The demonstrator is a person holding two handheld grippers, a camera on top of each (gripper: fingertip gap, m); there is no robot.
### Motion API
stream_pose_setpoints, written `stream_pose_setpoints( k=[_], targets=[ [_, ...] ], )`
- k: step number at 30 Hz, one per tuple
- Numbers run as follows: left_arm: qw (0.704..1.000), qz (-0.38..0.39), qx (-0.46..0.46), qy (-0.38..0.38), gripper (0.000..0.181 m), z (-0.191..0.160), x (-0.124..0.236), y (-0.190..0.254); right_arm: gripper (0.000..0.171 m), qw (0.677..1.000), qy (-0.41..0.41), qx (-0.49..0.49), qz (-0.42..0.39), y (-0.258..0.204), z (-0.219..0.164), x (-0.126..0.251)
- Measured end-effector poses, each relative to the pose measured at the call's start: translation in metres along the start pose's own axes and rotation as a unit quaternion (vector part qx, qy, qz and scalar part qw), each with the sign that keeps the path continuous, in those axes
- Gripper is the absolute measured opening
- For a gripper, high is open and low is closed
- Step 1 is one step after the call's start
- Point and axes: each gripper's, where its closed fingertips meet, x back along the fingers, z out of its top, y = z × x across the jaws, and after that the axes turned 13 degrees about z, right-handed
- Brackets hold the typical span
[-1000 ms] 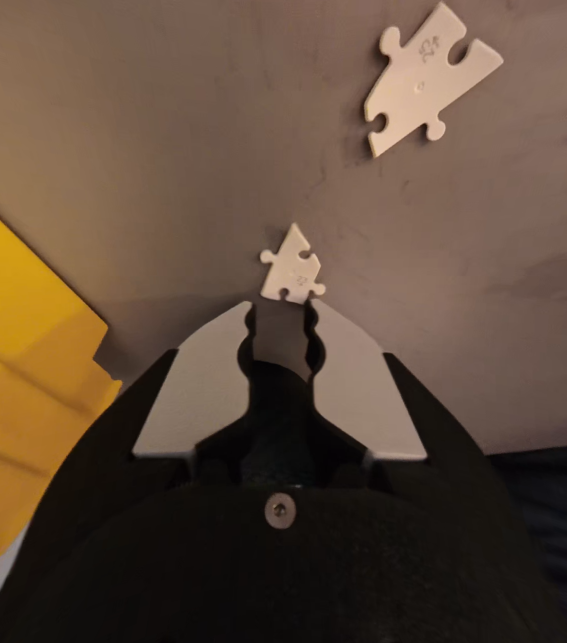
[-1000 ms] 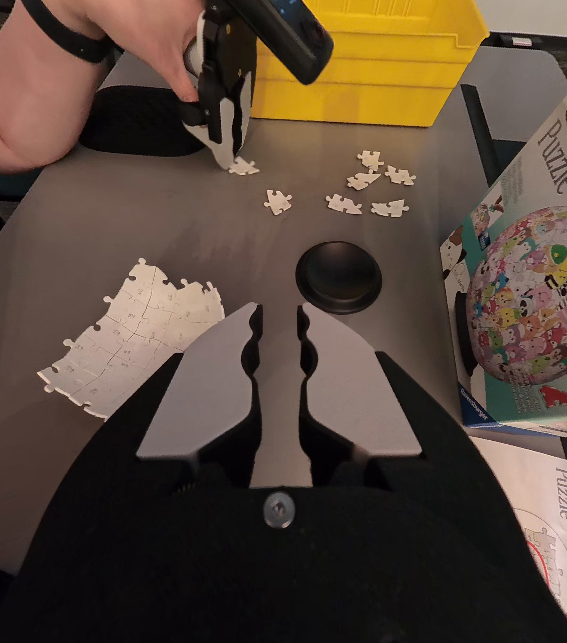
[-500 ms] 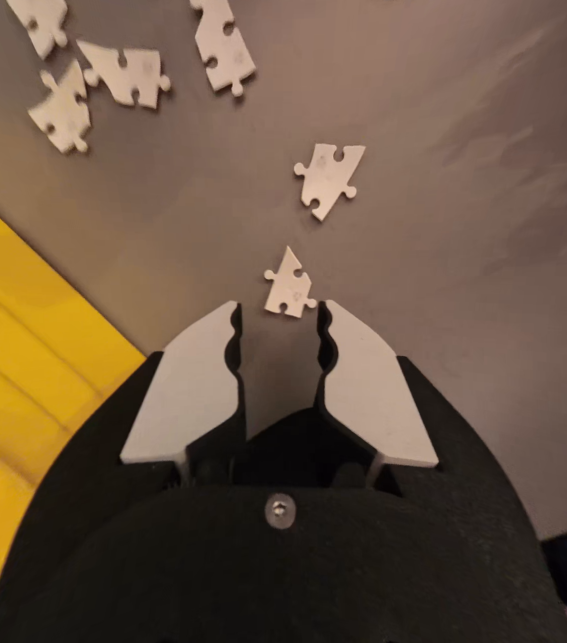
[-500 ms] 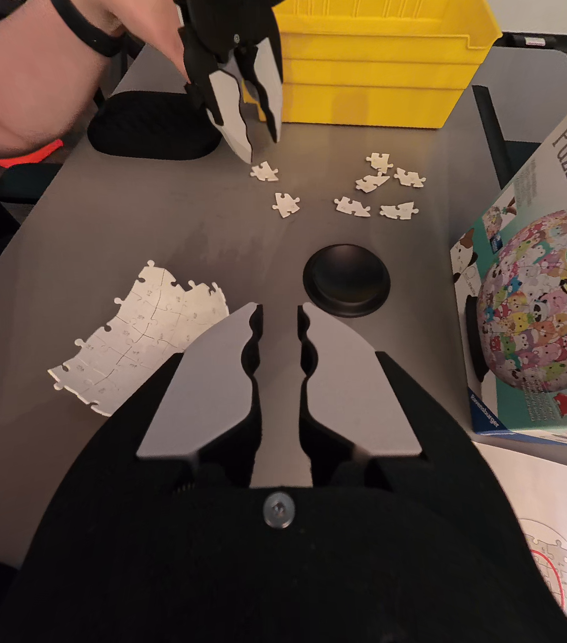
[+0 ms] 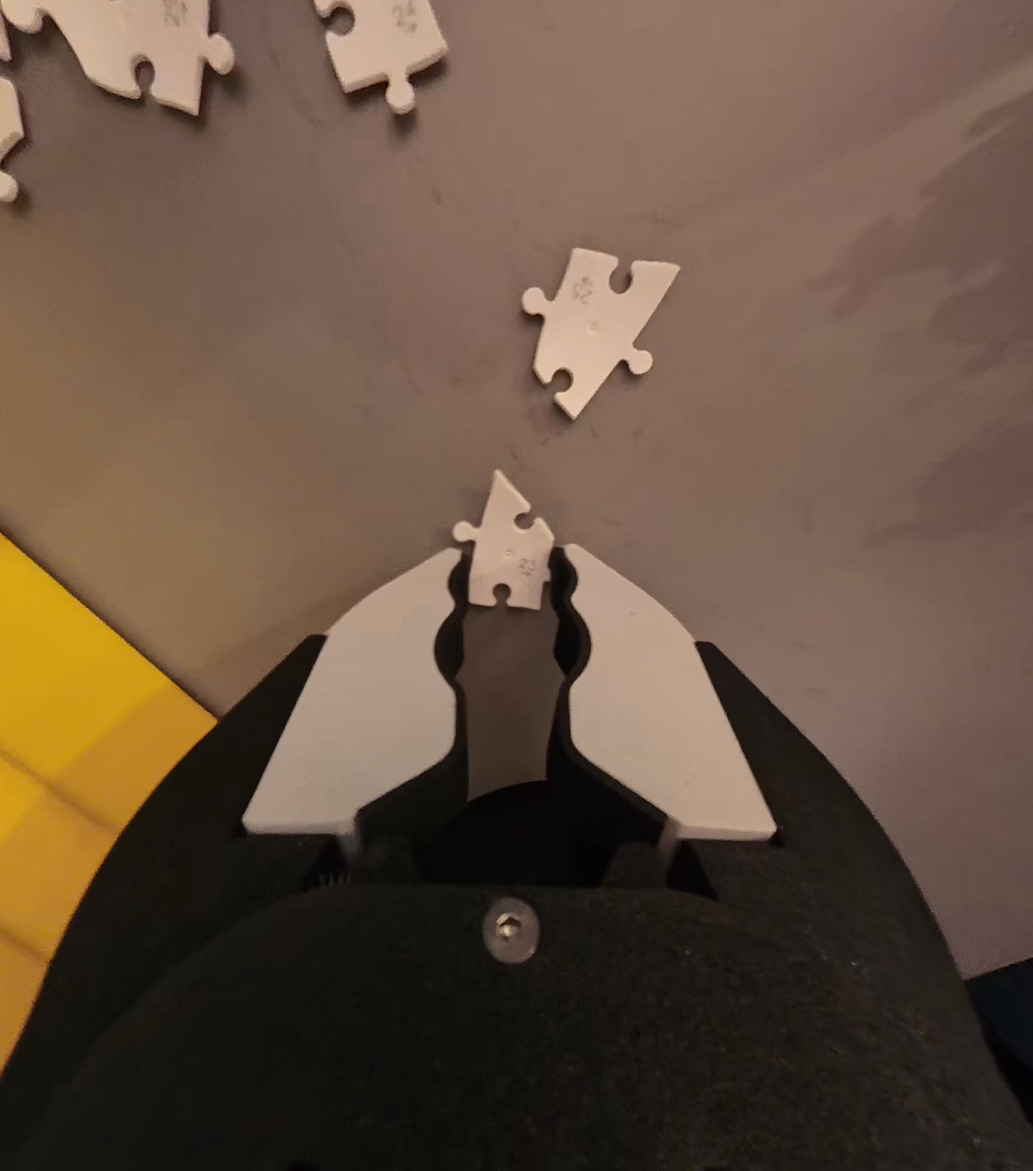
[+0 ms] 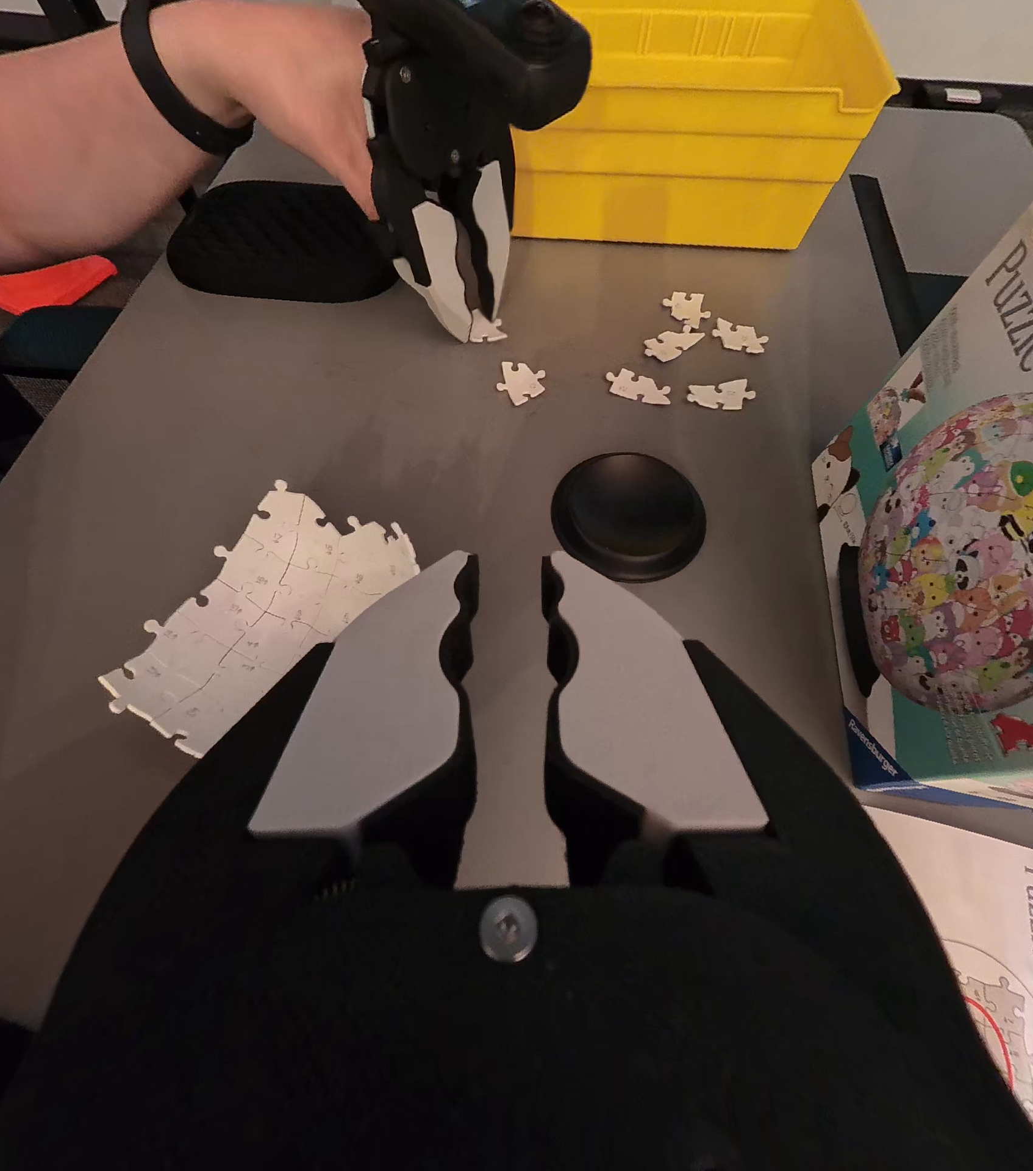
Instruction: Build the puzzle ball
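A small white puzzle piece (image 5: 506, 538) lies on the grey table (image 5: 818, 190), between the tips of my left gripper (image 5: 511, 557), whose jaws are closed against its sides. The right wrist view shows that gripper (image 6: 479, 323) tip-down on the same piece (image 6: 492, 331). My right gripper (image 6: 509, 561) is open and empty above the table's near middle. A curved, assembled white puzzle section (image 6: 260, 608) lies just left of it. A black round stand (image 6: 628, 516) sits just right of it.
Another loose piece (image 5: 596, 329) lies just beyond the held one, and several more (image 6: 691, 355) lie farther right. A yellow bin (image 6: 691, 158) stands at the far edge. The puzzle box (image 6: 976, 538) and an instruction sheet (image 6: 1008, 950) are at the right. A black pad (image 6: 273, 241) is at the far left. The left gripper's tips are roughly 30 centimeters from the right gripper's.
My left gripper has come down over the small piece and its jaws have narrowed onto it. My right gripper has stayed open and nearly still.
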Motion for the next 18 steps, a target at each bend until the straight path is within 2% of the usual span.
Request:
stream_pose_setpoints(
  k=[5, 10, 13, 18],
  targets=[
    [0.999, 0.031, -0.010, 0.010, 0.023, -0.002, 0.002, 0.000, 0.019, 1.000, 0.005, 0.005, 0.001, -0.002, 0.004, 0.000],
    [0.997, 0.048, 0.021, 0.053, 0.023, 0.003, 0.015, -0.004, 0.020, 1.000, 0.024, -0.003, 0.005, -0.004, 0.013, -0.005],
    [0.990, 0.068, 0.038, 0.116, 0.023, 0.022, 0.046, 0.000, 0.021, 0.996, 0.076, -0.041, 0.008, -0.005, 0.037, -0.014],
    [0.959, 0.093, 0.028, 0.268, 0.023, 0.080, 0.120, 0.038, 0.025, 0.983, 0.139, -0.116, 0.000, -0.013, 0.071, -0.045]
  ],
)
